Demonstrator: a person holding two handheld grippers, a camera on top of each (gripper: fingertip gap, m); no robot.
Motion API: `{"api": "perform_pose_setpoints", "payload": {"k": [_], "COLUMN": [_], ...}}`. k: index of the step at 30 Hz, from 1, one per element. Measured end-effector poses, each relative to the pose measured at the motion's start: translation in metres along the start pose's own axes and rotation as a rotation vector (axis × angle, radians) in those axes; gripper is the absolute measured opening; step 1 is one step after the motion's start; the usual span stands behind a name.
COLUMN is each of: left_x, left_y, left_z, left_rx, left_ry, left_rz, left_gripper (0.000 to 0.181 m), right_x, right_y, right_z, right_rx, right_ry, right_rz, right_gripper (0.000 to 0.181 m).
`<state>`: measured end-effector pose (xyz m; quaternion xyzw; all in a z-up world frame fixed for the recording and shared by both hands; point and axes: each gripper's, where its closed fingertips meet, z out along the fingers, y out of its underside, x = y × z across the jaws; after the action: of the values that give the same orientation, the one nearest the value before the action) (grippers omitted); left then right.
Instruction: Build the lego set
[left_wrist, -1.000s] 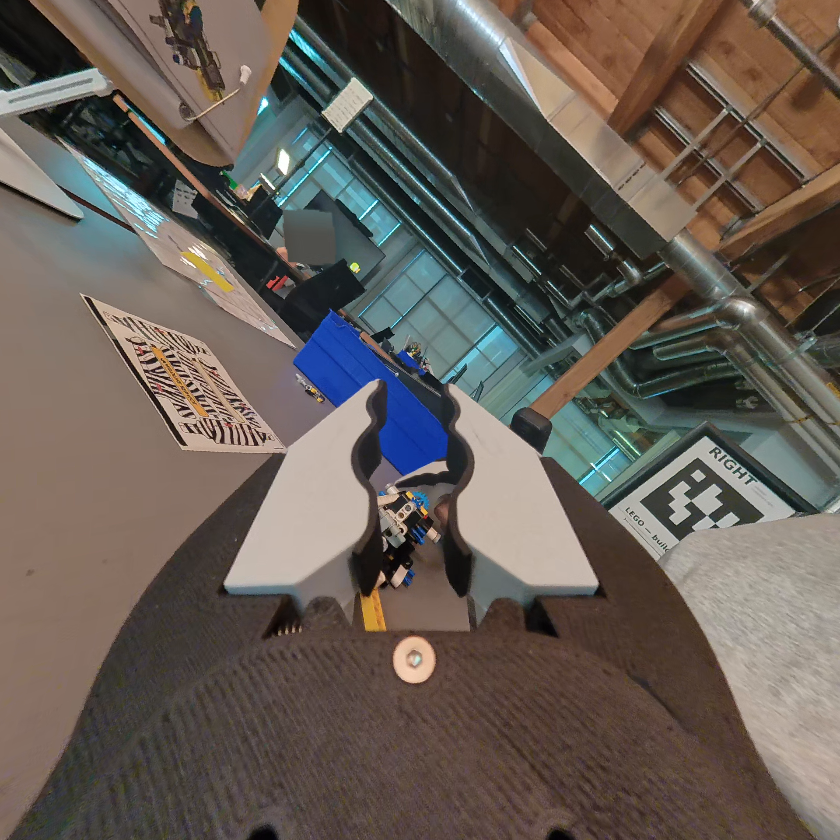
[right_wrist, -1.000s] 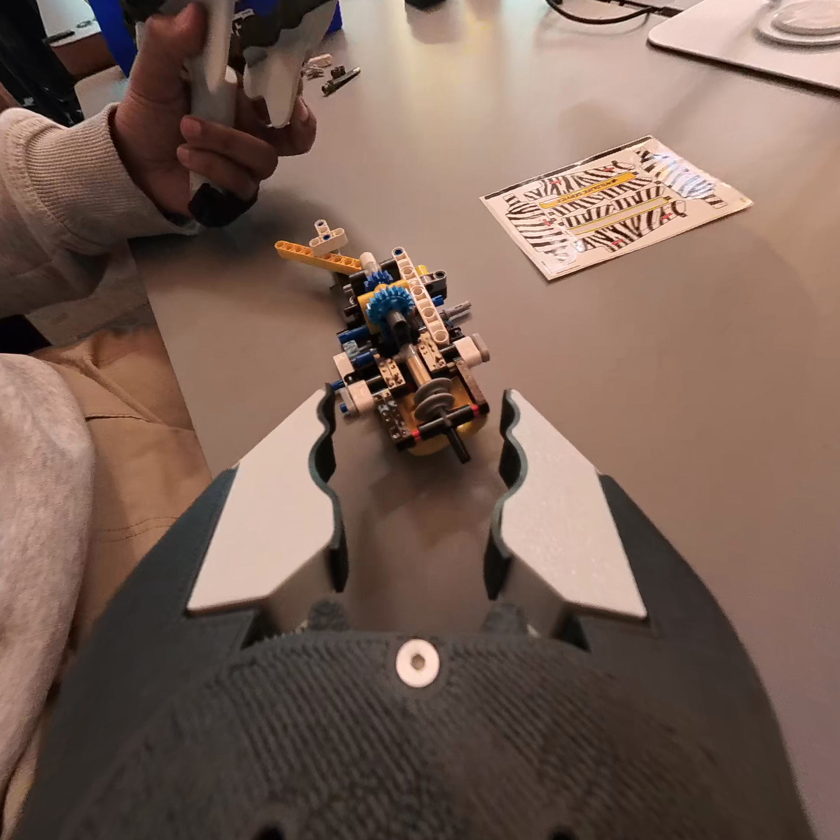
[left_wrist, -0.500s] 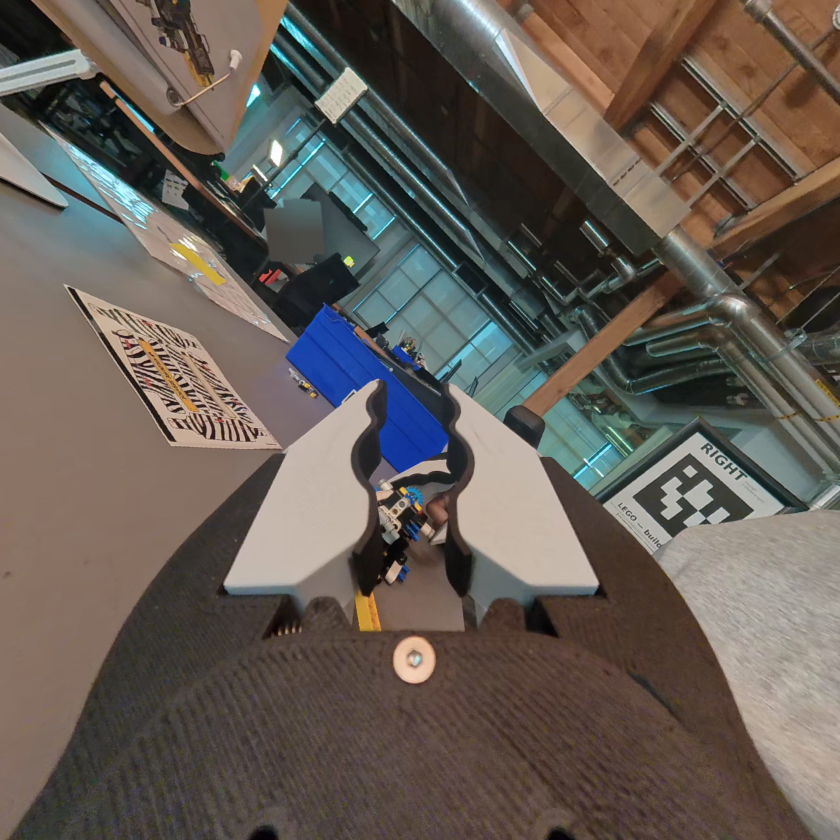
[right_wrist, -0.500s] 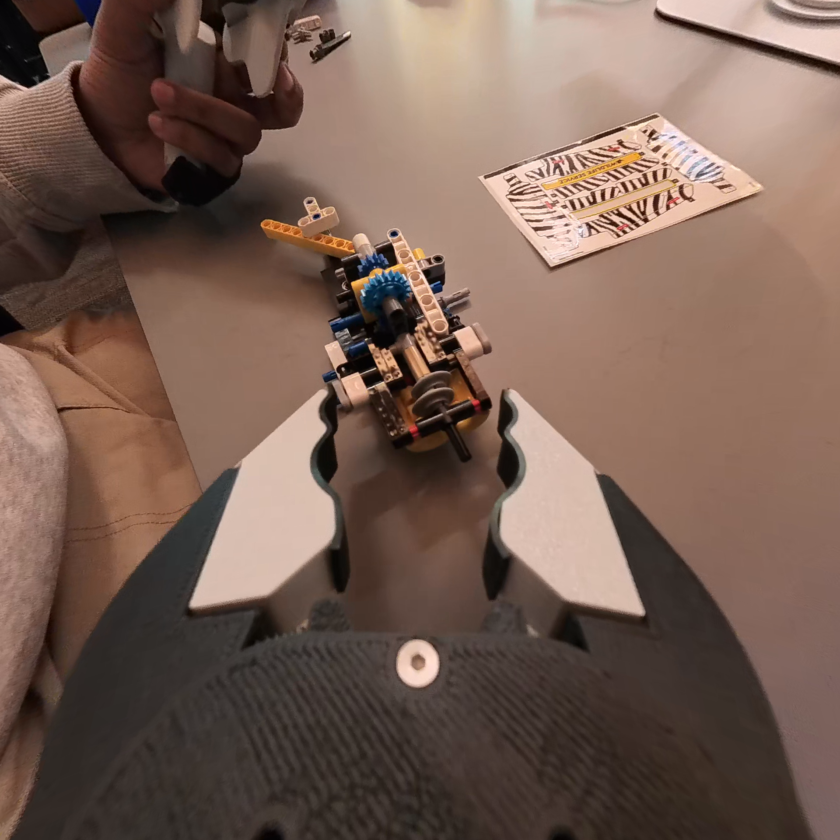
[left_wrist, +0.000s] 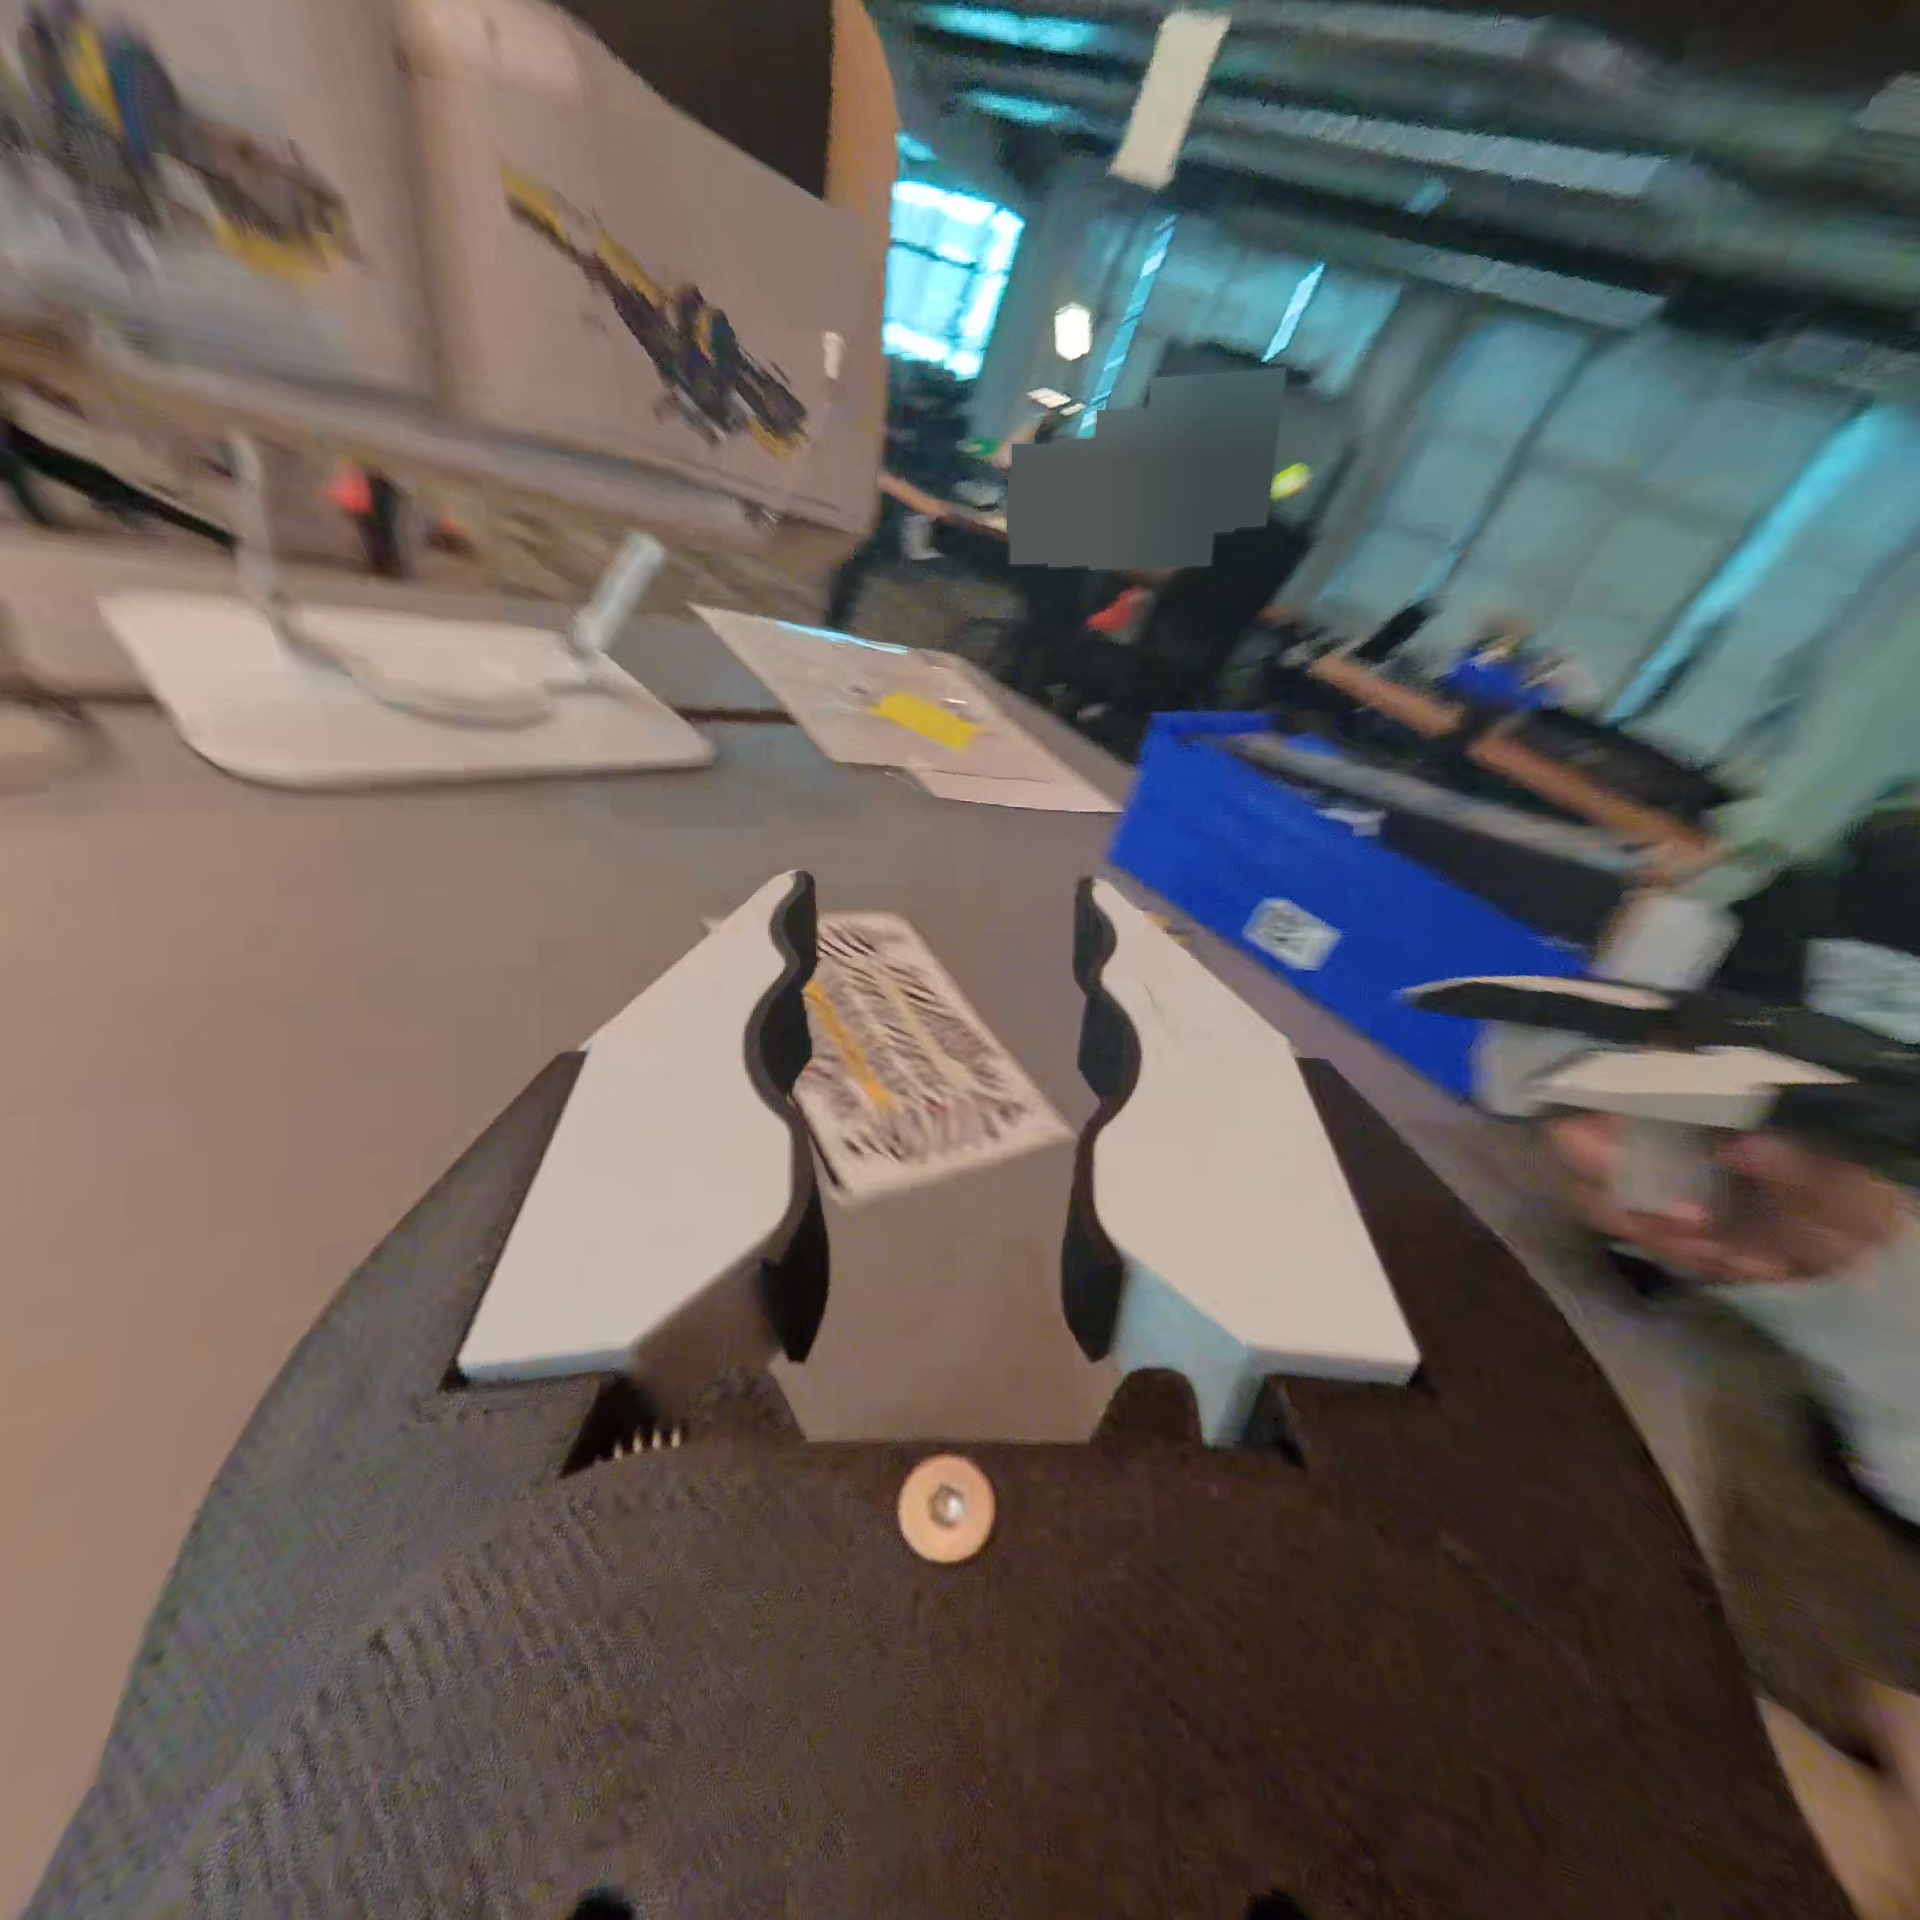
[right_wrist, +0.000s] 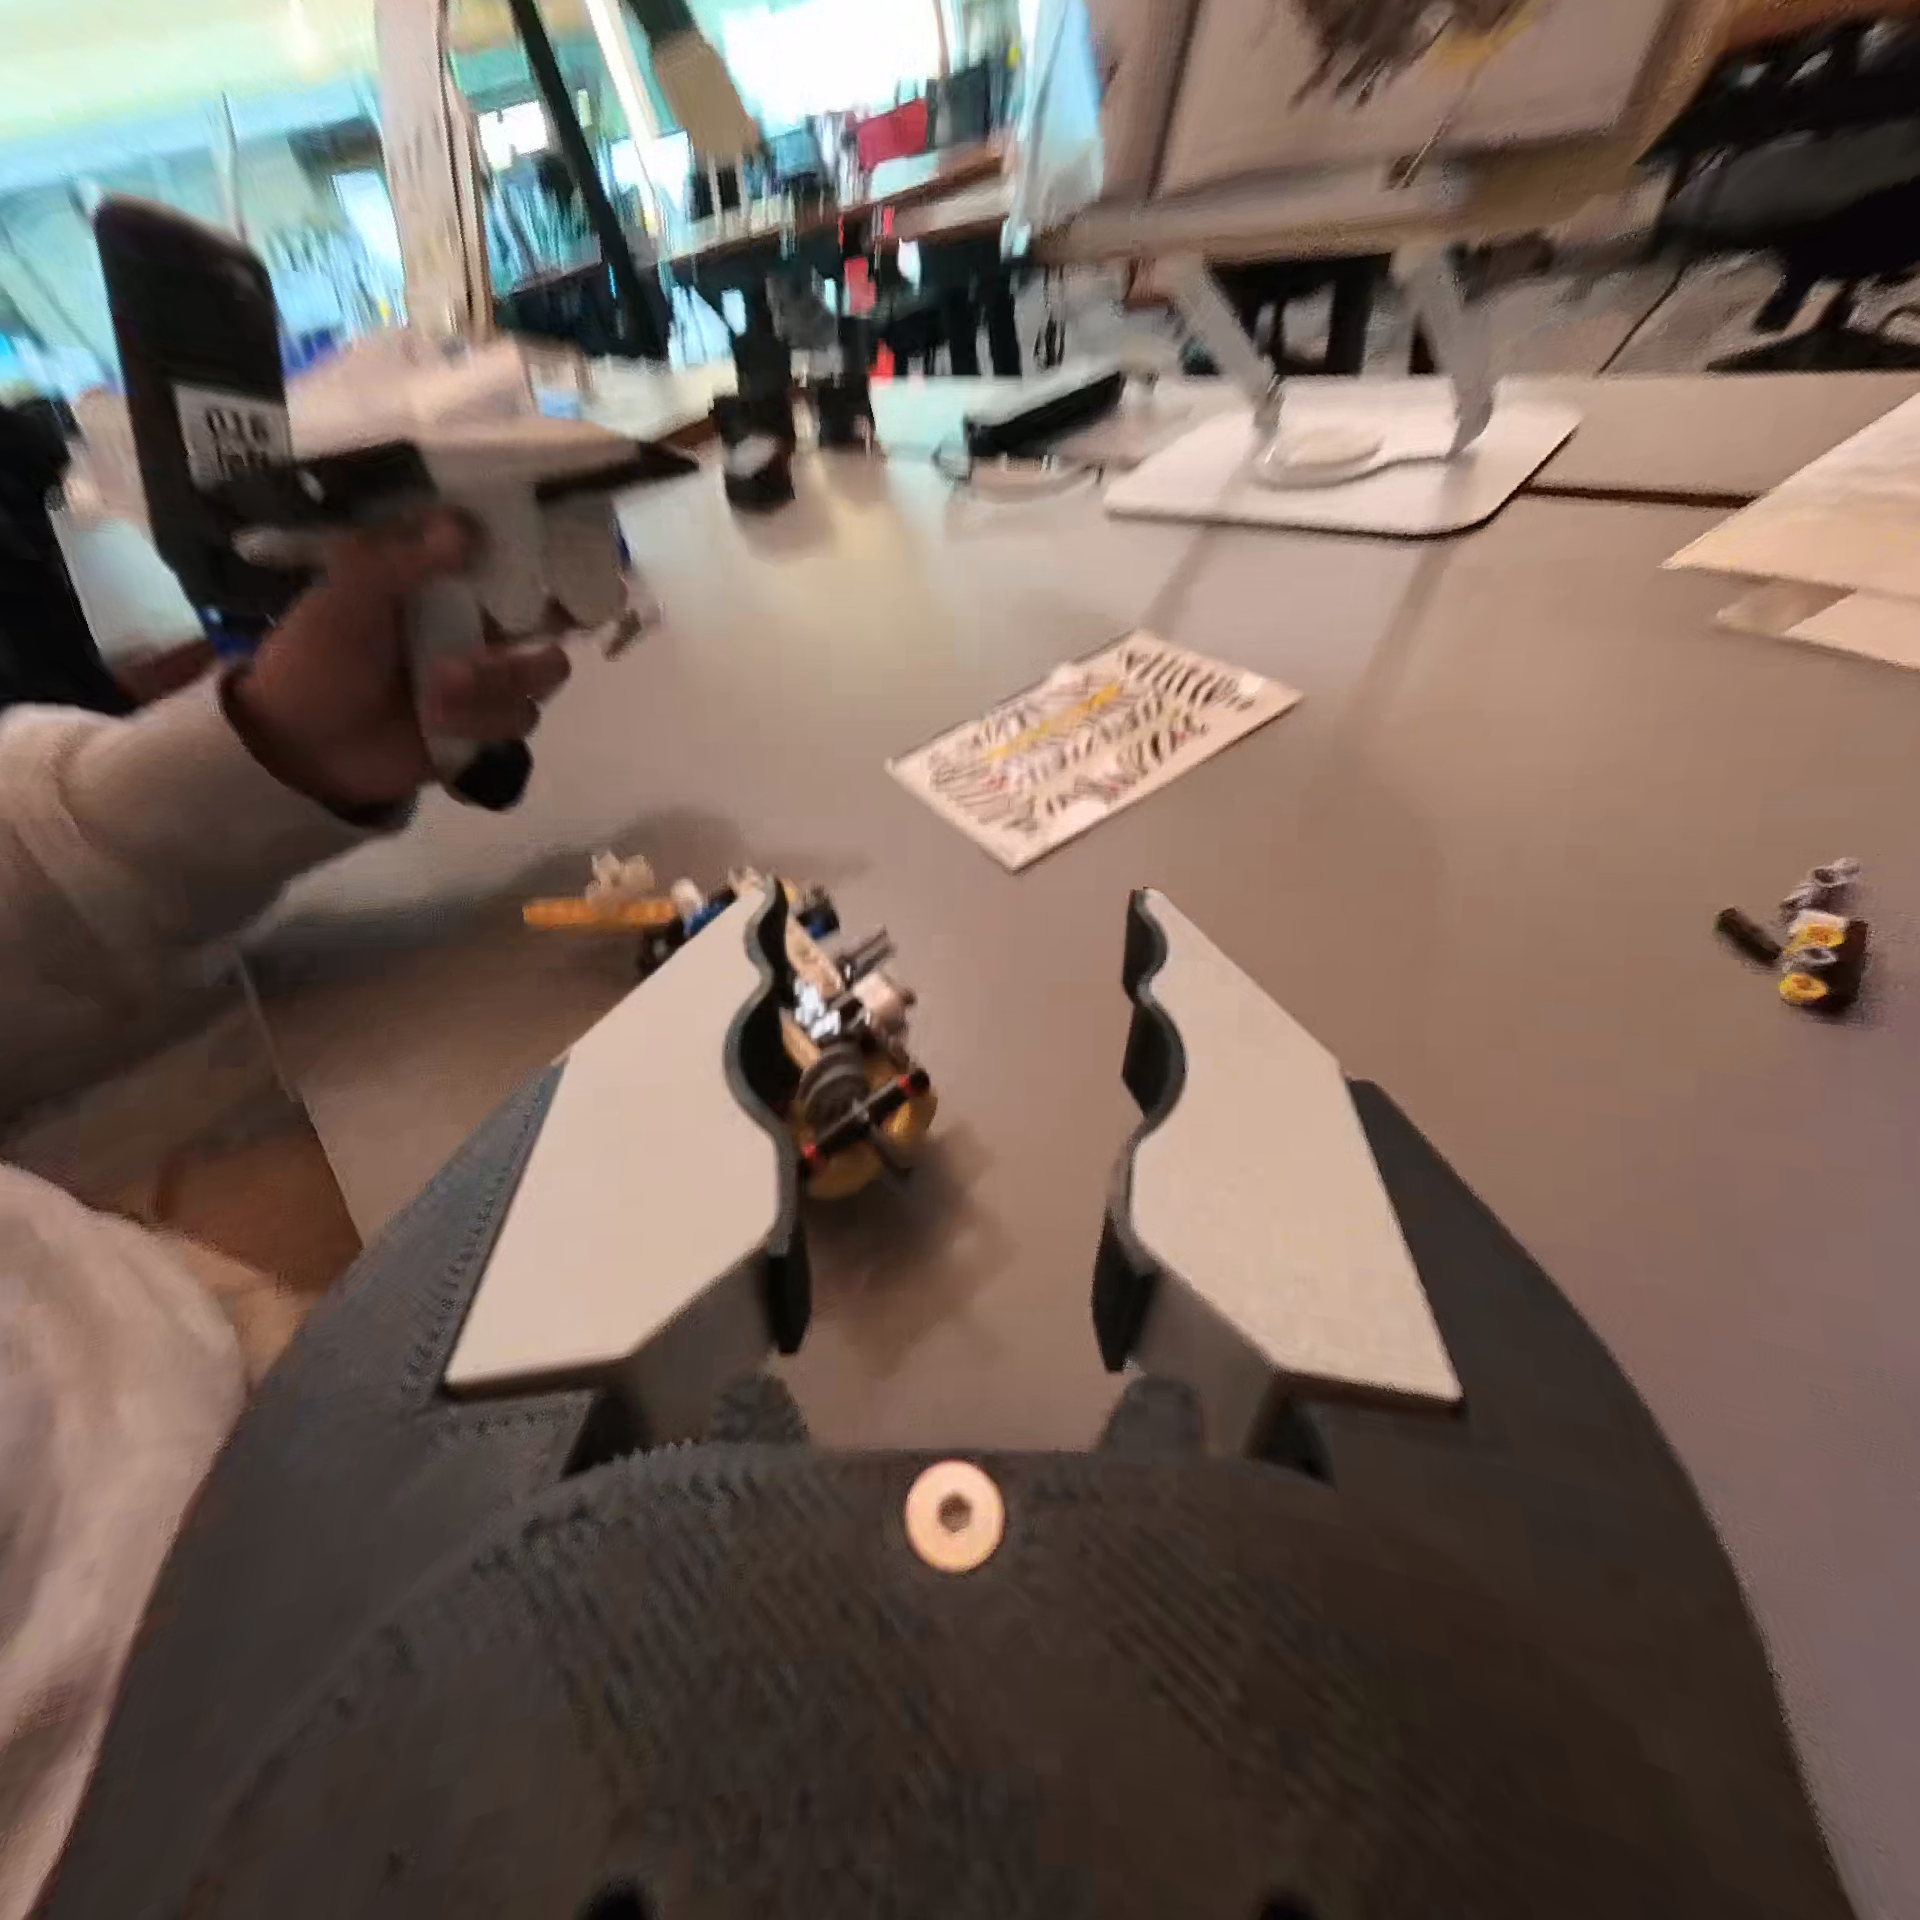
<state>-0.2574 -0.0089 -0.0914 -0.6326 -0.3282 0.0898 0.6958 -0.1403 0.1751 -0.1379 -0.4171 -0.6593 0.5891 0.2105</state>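
Yellow-black lego model (right_wrist: 831, 1049) beyond right tongs (right_wrist: 951, 914)

Left hand-held gripper (left_wrist: 940, 997) now spread apart instead of nearly closed, swung from the ceiling and the Lego model toward the zebra-striped sticker sheet (left_wrist: 914, 1049), right hand-held gripper (right_wrist: 951, 1003) tilted lower, Lego model (right_wrist: 831, 1039) now behind its left finger, both views motion-blurred
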Motion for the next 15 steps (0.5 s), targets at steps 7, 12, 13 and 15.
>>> {"api": "perform_pose_setpoints", "payload": {"k": [7,12,13,15], "left_x": [-0.045,-0.104,-0.11,-0.12], "left_y": [-0.096,-0.119,-0.115,-0.107], "left_z": [0.132,0.217,0.229,0.245], "left_rx": [0.004,-0.035,-0.056,-0.085], "left_ry": [-0.306,-0.554,-0.558,-0.551], "left_rz": [0.409,0.611,0.609,0.586], "left_gripper": [0.087,0.099,0.102,0.102], "right_x": [0.007,0.01,0.011,0.014], "right_y": [-0.005,0.006,0.007,0.009], "right_z": [0.004,0.013,0.014,0.015], "right_rx": [0.066,0.004,0.002,0.002], "right_ry": [0.003,0.022,0.02,0.014], "right_rz": [0.053,-0.005,-0.006,0.005], "right_gripper": [0.06,0.057,0.057,0.056]}}
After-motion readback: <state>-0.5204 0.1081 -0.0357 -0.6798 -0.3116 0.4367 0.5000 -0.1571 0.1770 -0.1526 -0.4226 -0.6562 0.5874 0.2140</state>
